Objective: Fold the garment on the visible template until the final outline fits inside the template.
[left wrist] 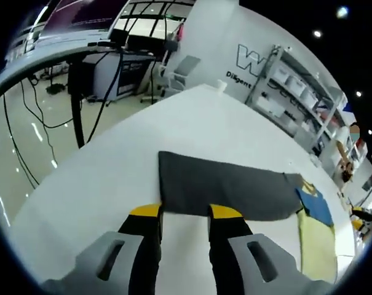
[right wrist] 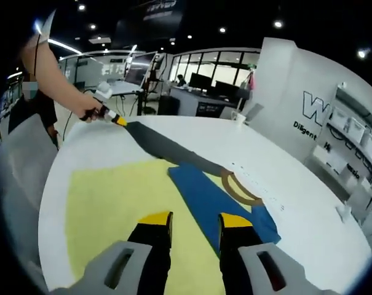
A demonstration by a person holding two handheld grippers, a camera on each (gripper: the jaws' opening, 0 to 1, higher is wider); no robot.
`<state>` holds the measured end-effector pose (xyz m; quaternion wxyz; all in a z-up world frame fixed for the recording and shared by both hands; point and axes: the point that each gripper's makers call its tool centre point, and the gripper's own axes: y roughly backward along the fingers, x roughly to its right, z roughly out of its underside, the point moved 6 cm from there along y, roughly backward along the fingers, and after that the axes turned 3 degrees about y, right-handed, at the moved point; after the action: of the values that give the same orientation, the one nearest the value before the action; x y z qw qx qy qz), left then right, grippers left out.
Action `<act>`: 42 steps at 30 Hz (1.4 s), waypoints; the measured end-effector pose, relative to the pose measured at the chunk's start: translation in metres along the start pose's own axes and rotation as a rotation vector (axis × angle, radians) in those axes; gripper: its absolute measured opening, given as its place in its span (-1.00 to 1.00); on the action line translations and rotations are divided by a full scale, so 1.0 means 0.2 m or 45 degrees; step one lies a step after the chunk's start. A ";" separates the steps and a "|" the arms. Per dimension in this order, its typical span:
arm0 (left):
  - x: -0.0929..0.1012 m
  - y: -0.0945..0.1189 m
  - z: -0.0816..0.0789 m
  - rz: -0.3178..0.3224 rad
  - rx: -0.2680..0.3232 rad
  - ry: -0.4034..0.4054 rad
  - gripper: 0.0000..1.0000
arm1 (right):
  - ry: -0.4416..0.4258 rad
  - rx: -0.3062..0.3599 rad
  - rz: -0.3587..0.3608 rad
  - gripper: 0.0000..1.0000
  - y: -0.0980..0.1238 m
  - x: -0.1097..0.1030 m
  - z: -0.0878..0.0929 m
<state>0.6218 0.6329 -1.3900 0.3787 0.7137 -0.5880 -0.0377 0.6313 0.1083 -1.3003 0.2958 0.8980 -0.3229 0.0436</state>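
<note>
Grey garment lies flat across my white counter; my left tool sits open at its near edge, right tool open over the yellow template, bare counter around.

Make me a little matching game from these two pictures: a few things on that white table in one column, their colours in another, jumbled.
Things:
1. long strip of cloth
2. large flat sheet
3. folded piece lying on the sheet
4. tips of the right tongs

Colours:
A. blue
B. yellow tips on black
C. dark grey
D. pale yellow

Pairs: 1-C, 2-D, 3-A, 4-B
</note>
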 end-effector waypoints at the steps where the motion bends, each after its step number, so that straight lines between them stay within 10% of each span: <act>1: 0.01 0.00 0.00 0.005 0.000 0.006 -0.60 | -0.004 -0.002 0.006 -0.53 0.01 0.00 0.01; 20: 0.16 0.08 -0.13 0.051 0.084 -0.046 -0.97 | -0.067 -0.026 0.120 -0.52 0.18 0.08 0.11; 42: 0.91 0.11 -0.47 0.480 0.200 -0.270 -0.97 | -0.162 0.001 0.167 -0.41 0.31 0.05 0.22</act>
<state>0.7072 0.5205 -1.2395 0.2584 0.6104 -0.7487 0.0048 0.5959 0.0406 -1.3027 0.2707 0.8760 -0.3992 0.0059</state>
